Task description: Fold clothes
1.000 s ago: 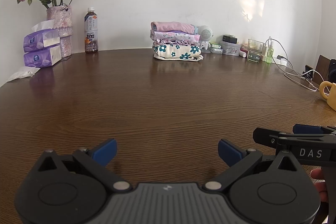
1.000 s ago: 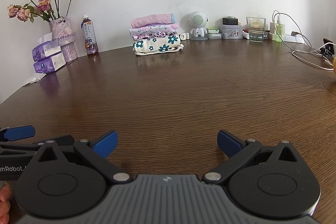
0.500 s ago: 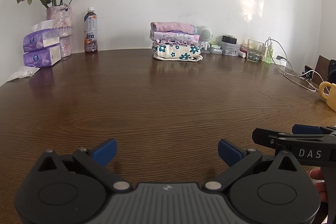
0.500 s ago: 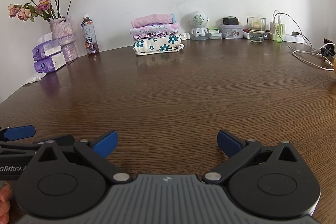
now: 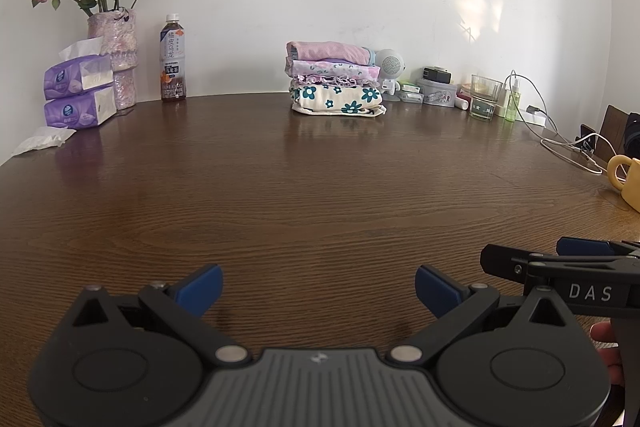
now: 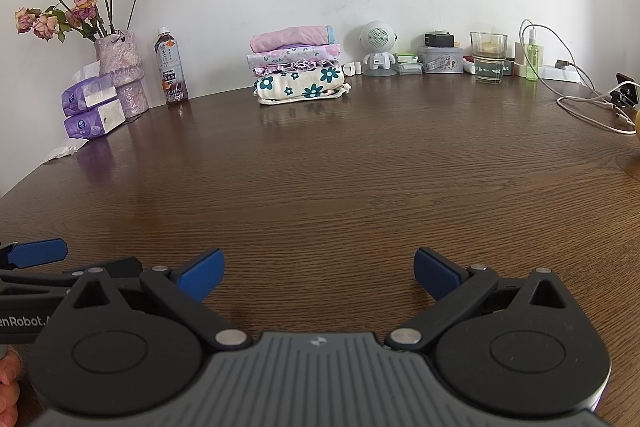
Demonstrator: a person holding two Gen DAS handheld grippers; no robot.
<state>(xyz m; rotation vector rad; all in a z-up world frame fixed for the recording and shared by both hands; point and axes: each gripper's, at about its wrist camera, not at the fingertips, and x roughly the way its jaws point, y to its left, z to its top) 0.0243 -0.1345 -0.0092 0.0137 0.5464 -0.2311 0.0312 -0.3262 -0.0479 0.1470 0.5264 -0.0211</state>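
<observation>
Low over the dark wooden table [image 5: 320, 195], side by side — left gripper [image 5: 318, 285] with blue fingertips [image 5: 200, 287] spread wide and nothing between; right gripper [image 6: 316, 275] likewise, fingers spread apart, holding nothing. Far across the tabletop, against the white wall: stack of folded clothes [image 5: 334, 85], pink piece on top, flower-print piece at the bottom, well apart from both grippers. Left of the stack, a tea bottle [image 5: 173, 59], a vase of dried roses [image 5: 114, 63] and two purple tissue packs [image 5: 78, 91]; right of it, a small white speaker [image 6: 376, 47], a glass [image 6: 488, 57] and white cables [image 6: 580, 99] — a yellow mug [image 5: 626, 177] at the right edge.
</observation>
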